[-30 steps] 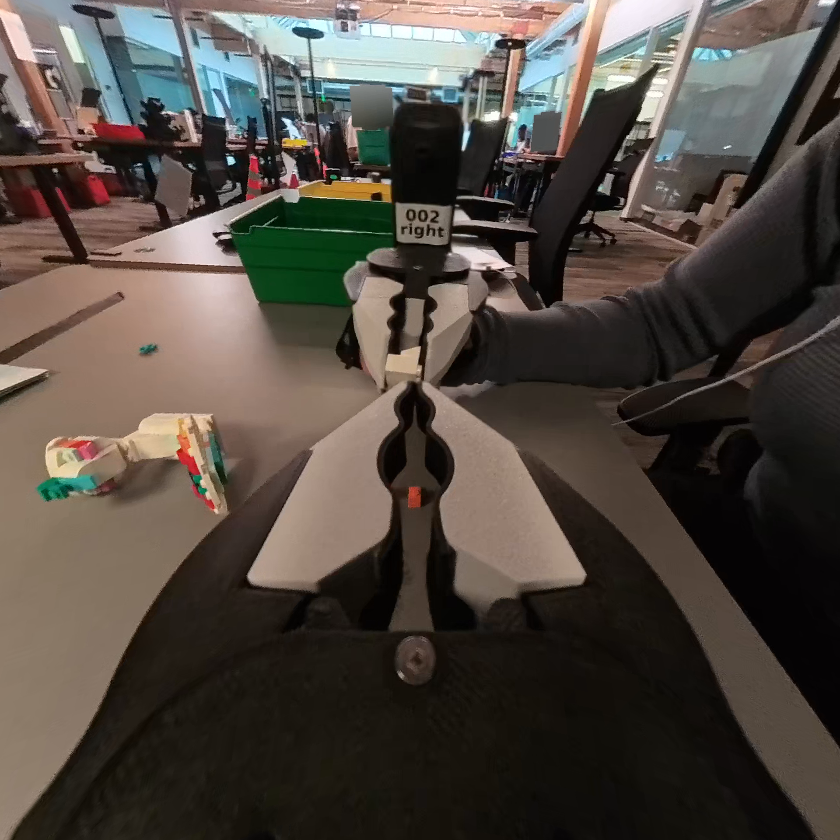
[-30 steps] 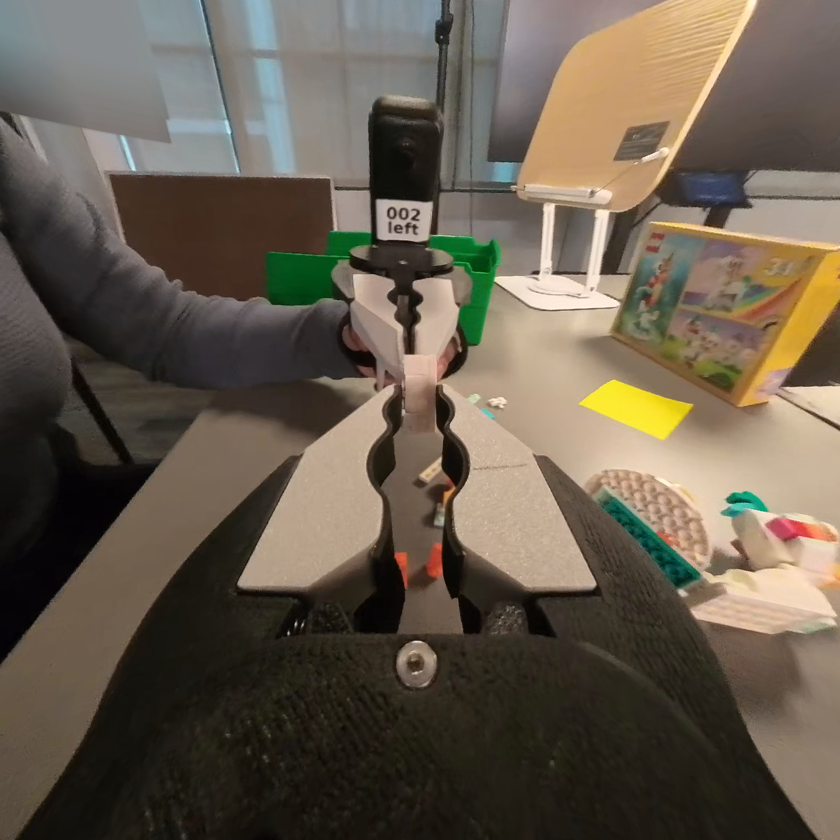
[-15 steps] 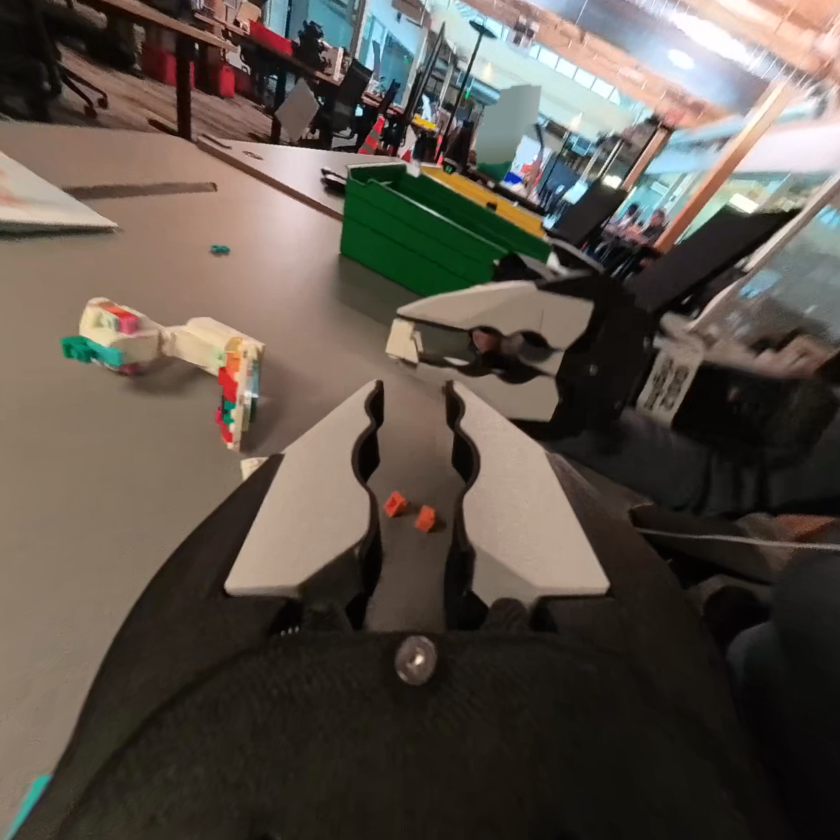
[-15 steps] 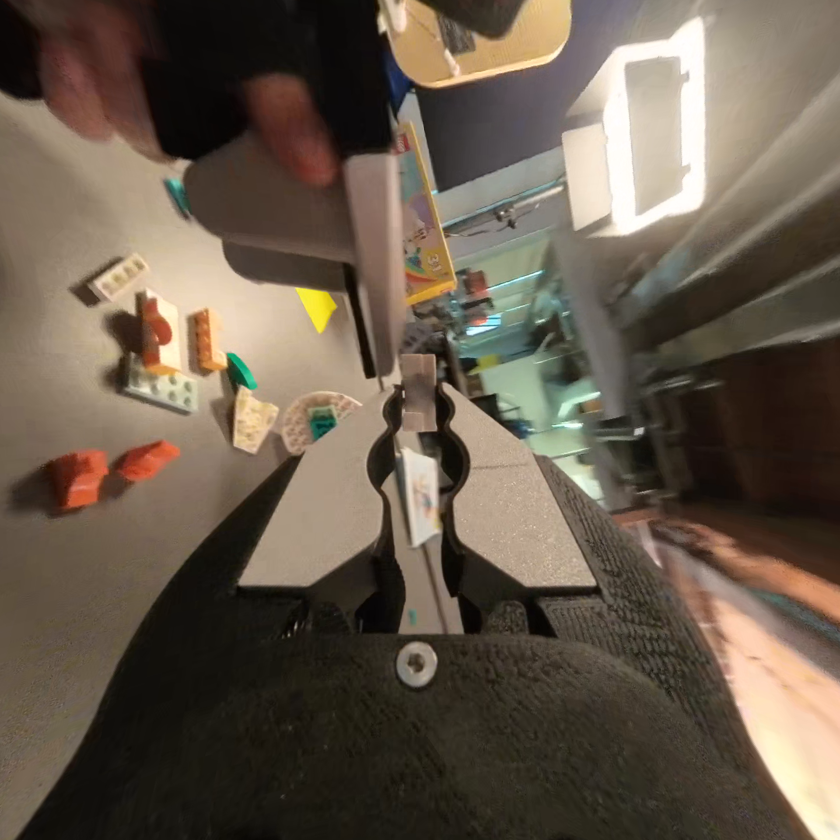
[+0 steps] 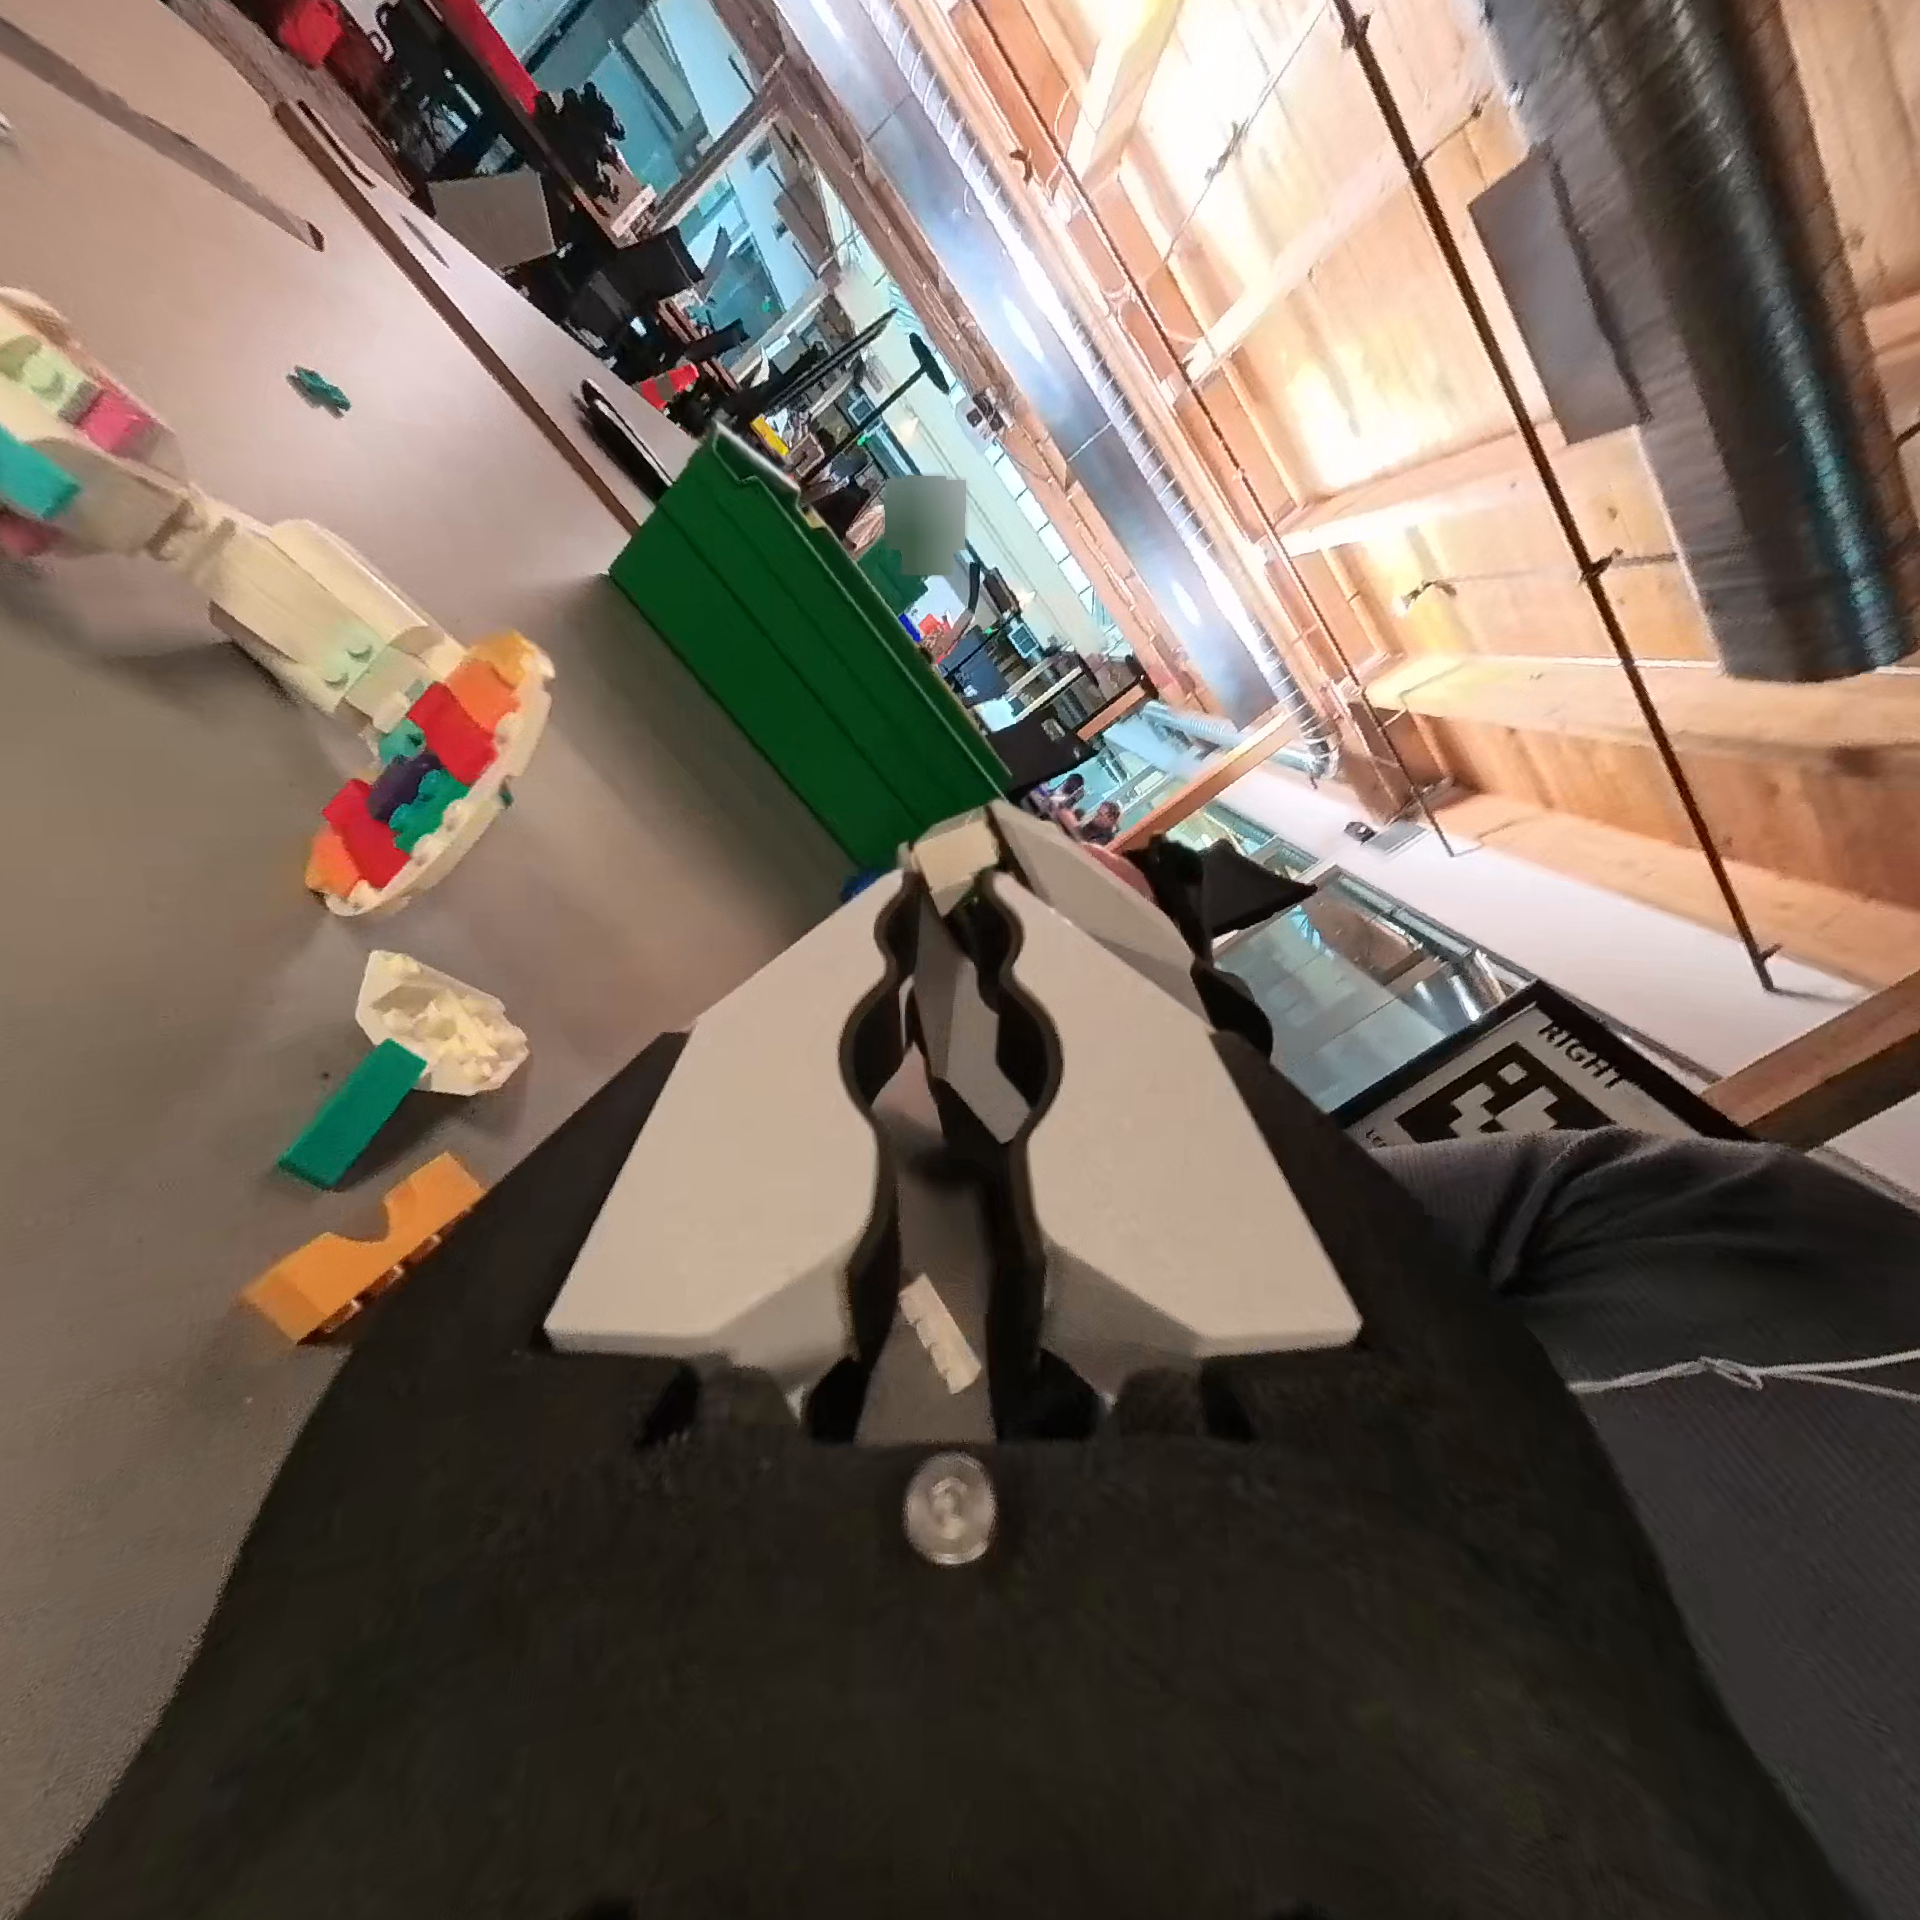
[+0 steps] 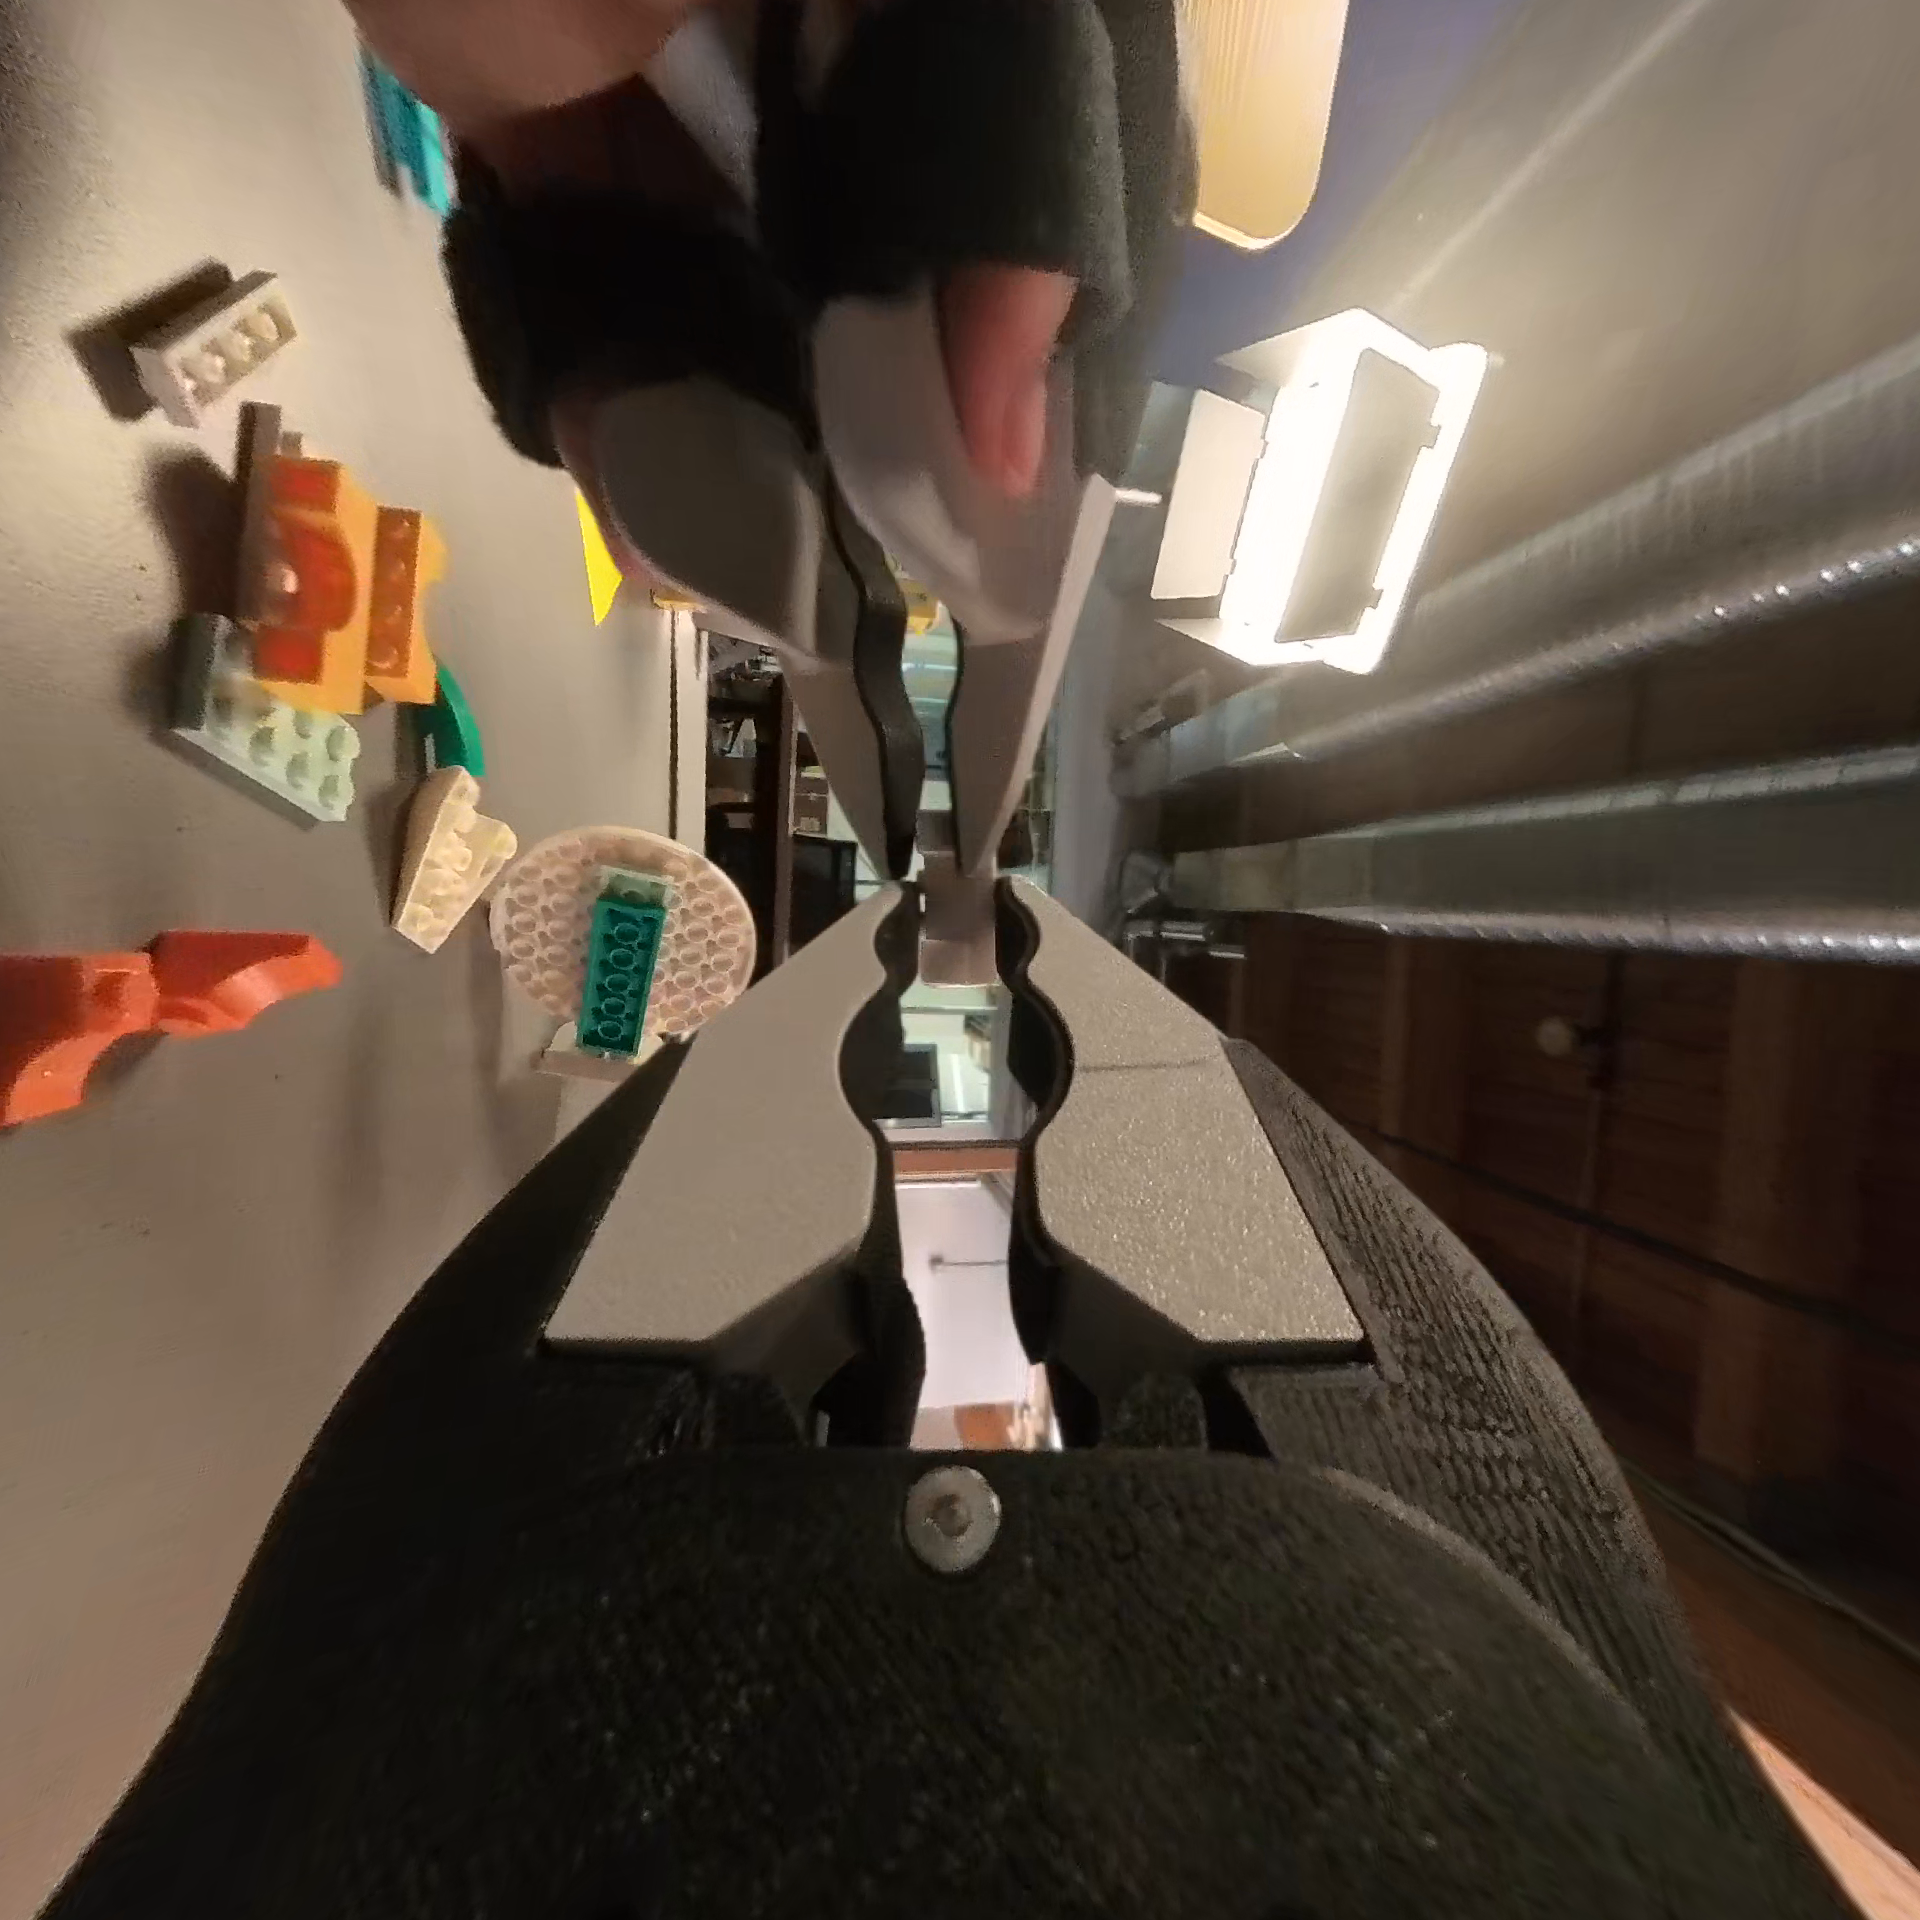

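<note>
The right gripper (image 6: 956,920) has its fingers closed on a small white brick (image 6: 954,940), held at the very tips. The left gripper (image 5: 948,883) meets it tip to tip, and its fingers are closed on the same small white brick (image 5: 956,857), so the piece is held between both grippers, above the desk (image 5: 156,1039). Both cameras are strongly tilted. In the right wrist view, a white round studded plate (image 6: 623,940) with a teal brick on it lies on the desk just beside the right gripper, then a white wedge piece (image 6: 442,857), two orange-red pieces (image 6: 135,1003), an orange and red small assembly (image 6: 332,592) and a grey plate brick (image 6: 223,348) farther away. In the left wrist view, an orange arch brick (image 5: 353,1247), a green flat brick (image 5: 348,1112) and a colourful half-round build (image 5: 426,769) lie near. A green bin (image 5: 790,665) stands behind them.
</note>
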The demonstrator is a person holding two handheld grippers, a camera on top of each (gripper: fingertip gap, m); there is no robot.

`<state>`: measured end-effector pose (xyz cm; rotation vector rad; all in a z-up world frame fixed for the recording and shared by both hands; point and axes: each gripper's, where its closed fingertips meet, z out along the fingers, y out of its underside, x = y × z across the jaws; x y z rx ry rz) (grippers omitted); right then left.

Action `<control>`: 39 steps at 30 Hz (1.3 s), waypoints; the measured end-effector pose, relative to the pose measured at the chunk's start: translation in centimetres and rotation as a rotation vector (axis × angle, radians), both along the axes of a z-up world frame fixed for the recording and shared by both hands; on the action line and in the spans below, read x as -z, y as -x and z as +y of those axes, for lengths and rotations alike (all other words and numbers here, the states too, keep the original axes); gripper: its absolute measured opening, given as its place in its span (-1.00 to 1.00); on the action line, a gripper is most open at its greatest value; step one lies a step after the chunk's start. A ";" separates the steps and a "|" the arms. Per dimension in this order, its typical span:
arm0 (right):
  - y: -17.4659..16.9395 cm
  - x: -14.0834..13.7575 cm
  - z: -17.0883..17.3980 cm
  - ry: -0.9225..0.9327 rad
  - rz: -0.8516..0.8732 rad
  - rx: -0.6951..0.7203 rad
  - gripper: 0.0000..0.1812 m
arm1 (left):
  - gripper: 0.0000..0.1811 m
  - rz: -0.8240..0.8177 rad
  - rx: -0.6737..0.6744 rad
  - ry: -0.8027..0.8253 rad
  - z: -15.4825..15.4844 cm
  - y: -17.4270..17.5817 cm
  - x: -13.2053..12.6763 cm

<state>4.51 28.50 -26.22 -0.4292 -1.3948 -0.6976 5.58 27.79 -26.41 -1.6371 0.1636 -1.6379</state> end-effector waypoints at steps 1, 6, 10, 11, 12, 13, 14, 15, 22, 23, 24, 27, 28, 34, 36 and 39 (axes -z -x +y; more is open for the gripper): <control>0.0 0.1 0.0 -0.009 -0.004 0.001 -0.87 | -0.88 -0.011 -0.006 0.009 0.1 0.1 0.0; 0.1 0.8 0.3 0.019 -0.027 0.003 -0.87 | -0.91 0.042 -0.009 0.034 0.3 0.2 0.8; 0.3 1.5 0.4 0.062 -0.041 -0.004 -0.87 | -0.91 0.105 -0.004 0.055 0.4 0.3 1.5; 0.3 1.7 0.5 0.067 -0.049 -0.003 -0.87 | -0.91 0.130 0.000 0.063 0.4 0.4 1.8; 0.4 1.9 0.5 0.073 -0.055 -0.001 -0.87 | -0.91 0.156 0.003 0.069 0.3 0.5 2.1; 0.5 2.2 0.5 0.087 -0.061 0.000 -0.87 | -0.92 0.187 0.002 0.072 0.3 0.6 2.3; 0.6 2.4 0.6 0.102 -0.065 0.003 -0.87 | -0.92 0.233 -0.004 0.070 0.3 0.7 2.7; 0.4 2.4 1.1 0.108 -0.057 0.037 -0.87 | -0.91 0.281 -0.015 0.068 0.4 0.9 3.1; -1.0 2.7 3.5 0.405 0.072 0.076 -0.87 | -0.92 0.729 -0.103 0.023 0.8 3.0 6.5; -0.7 3.0 3.1 0.415 0.056 0.056 -0.87 | -0.91 0.821 -0.126 0.019 1.0 3.5 7.4; -0.4 3.4 2.9 0.441 0.047 0.034 -0.87 | -0.91 0.886 -0.128 0.015 1.0 3.7 8.1; 0.1 4.3 2.1 0.509 0.019 -0.029 -0.87 | -0.83 0.955 -0.102 0.038 0.7 3.7 9.3; 0.2 4.6 1.9 0.525 0.009 -0.046 -0.87 | -0.75 0.966 -0.083 0.047 0.6 3.7 9.6; 0.6 4.8 0.8 0.638 0.022 -0.149 -0.87 | -0.67 0.733 -0.062 -0.039 0.9 3.0 6.6; 0.7 4.6 0.2 0.690 0.045 -0.203 -0.87 | -0.66 0.536 -0.019 -0.091 0.3 2.2 4.0; 0.8 4.3 -0.4 0.754 0.065 -0.256 -0.87 | -0.67 0.428 0.041 -0.126 -0.5 1.6 2.5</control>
